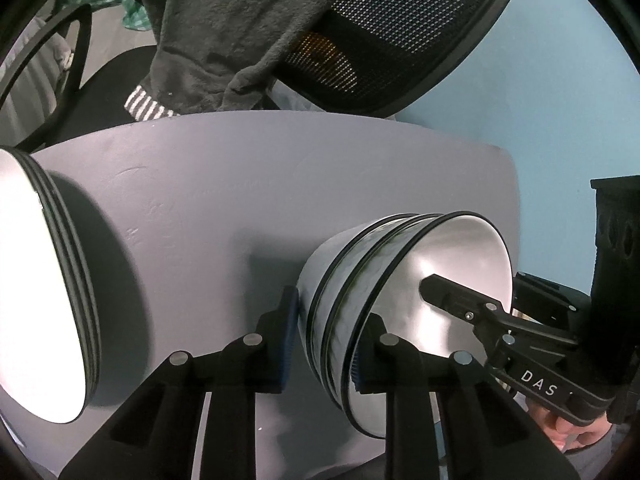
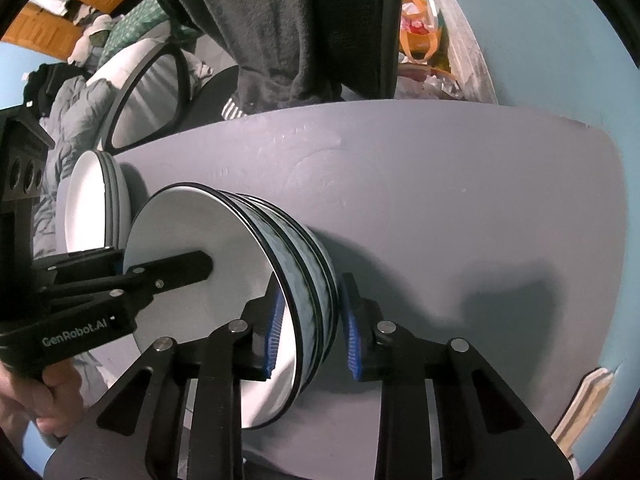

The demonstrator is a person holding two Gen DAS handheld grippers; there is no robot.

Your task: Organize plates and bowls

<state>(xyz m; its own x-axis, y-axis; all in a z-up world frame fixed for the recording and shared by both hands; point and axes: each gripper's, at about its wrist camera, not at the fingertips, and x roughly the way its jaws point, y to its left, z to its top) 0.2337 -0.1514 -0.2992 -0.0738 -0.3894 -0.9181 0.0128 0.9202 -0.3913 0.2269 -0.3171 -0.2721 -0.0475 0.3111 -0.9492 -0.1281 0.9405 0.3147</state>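
Note:
A stack of three nested white bowls (image 1: 452,248) with black rims and blue-patterned sides stands on the grey table (image 1: 200,200). My left gripper (image 1: 324,352) straddles the stack's near wall, with one pad outside and one inside, shut on it. My right gripper (image 2: 312,332) clamps the opposite wall of the bowl stack (image 2: 192,232) the same way. In the left wrist view, one finger (image 1: 444,292) of the right gripper reaches into the top bowl. A stack of white plates (image 1: 40,280) with dark rims sits to the left, also seen as the plate stack (image 2: 88,200) in the right wrist view.
A mesh office chair (image 1: 400,40) draped with a dark cloth (image 1: 240,20) stands behind the table's far edge. The light blue floor (image 1: 540,100) shows beyond the table (image 2: 440,200). A person's hand (image 2: 52,400) holds the left gripper's handle.

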